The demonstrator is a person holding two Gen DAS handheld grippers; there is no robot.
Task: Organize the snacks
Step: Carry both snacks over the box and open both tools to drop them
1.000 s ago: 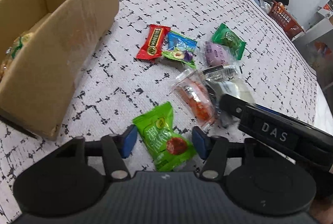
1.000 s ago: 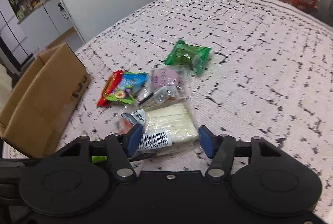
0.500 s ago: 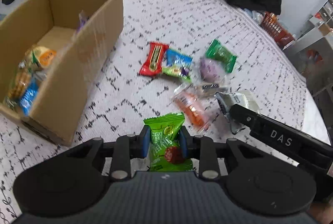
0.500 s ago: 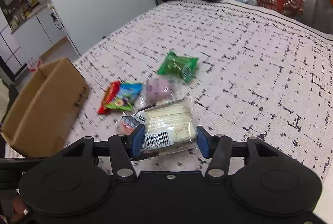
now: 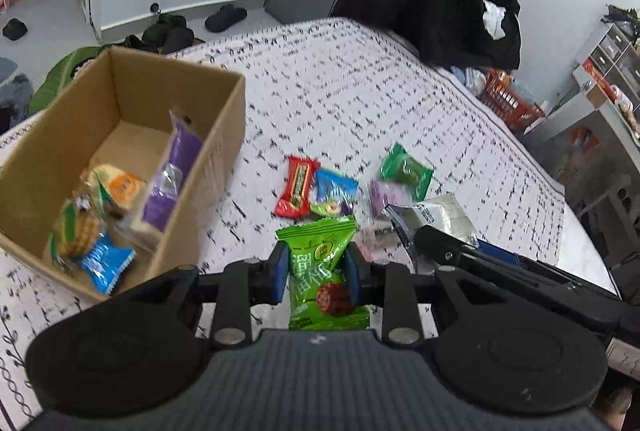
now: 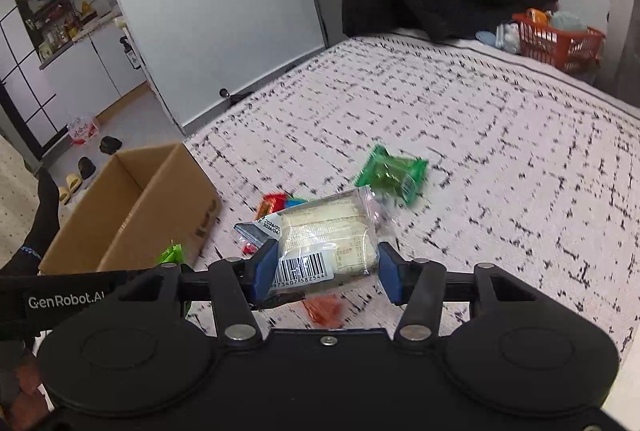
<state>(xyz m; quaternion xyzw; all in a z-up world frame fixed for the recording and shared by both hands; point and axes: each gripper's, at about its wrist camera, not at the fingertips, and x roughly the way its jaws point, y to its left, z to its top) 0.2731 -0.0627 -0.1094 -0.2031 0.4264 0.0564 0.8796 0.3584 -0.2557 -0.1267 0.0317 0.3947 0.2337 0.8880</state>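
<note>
Both grippers loaded: left gripper (image 5: 316,277) clamps a green snack packet (image 5: 322,273) beside the cardboard box (image 5: 200,183); right gripper (image 6: 326,271) grips a clear-wrapped cake (image 6: 328,235), both lifted above the bedspread (image 6: 500,159).

left wrist camera rides above the bed (image 5: 360,87), angled down and forward along its fingers toward the far edge, the cardboard box (image 5: 224,135) close at its left. right wrist camera sits low nearby, facing the same far edge. both views share the box (image 6: 160,191), the dark green packet (image 5: 406,171) (image 6: 390,173) and the orange basket (image 5: 508,103) (image 6: 560,39).
</note>
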